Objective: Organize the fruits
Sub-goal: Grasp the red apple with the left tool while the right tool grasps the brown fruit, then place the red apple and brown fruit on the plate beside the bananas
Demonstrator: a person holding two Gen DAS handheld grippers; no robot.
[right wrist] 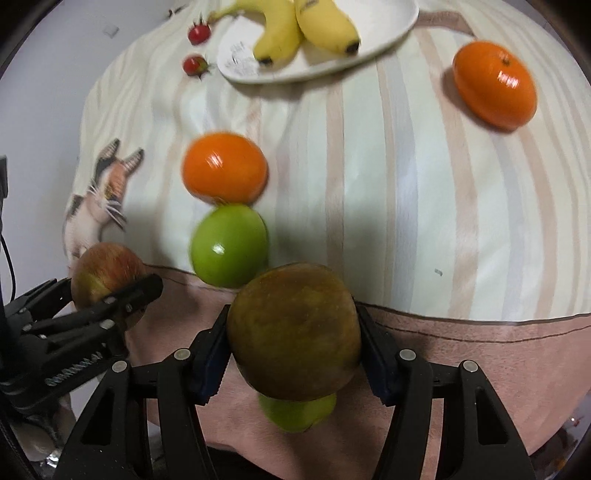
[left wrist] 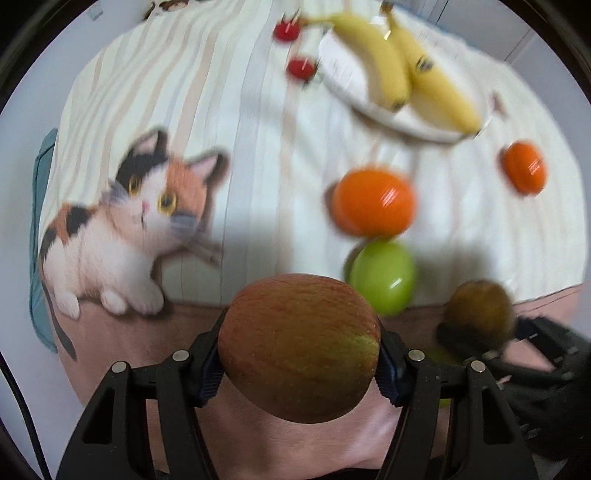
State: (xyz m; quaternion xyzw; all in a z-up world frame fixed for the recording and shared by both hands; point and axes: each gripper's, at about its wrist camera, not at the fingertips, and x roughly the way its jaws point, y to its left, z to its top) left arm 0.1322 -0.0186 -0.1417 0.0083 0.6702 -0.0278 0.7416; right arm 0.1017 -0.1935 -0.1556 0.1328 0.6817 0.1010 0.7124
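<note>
The left gripper (left wrist: 299,363) holds a red apple (left wrist: 300,347) in its jaws, the right gripper (right wrist: 293,345) a brownish fruit (right wrist: 293,332), both lifted off the striped cloth (right wrist: 388,184), likely for sorting. Bananas (right wrist: 295,29) already lie on the plate (right wrist: 369,48); two oranges (right wrist: 225,168), a green apple (right wrist: 229,245) and two small red fruits (right wrist: 199,33) wait loose. Another green fruit (right wrist: 295,413) hides beneath the brown one, which blur leaves unidentified.

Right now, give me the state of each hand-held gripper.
Left hand-held gripper: closed on the red apple.
Right hand-held gripper: closed on the brown fruit.
</note>
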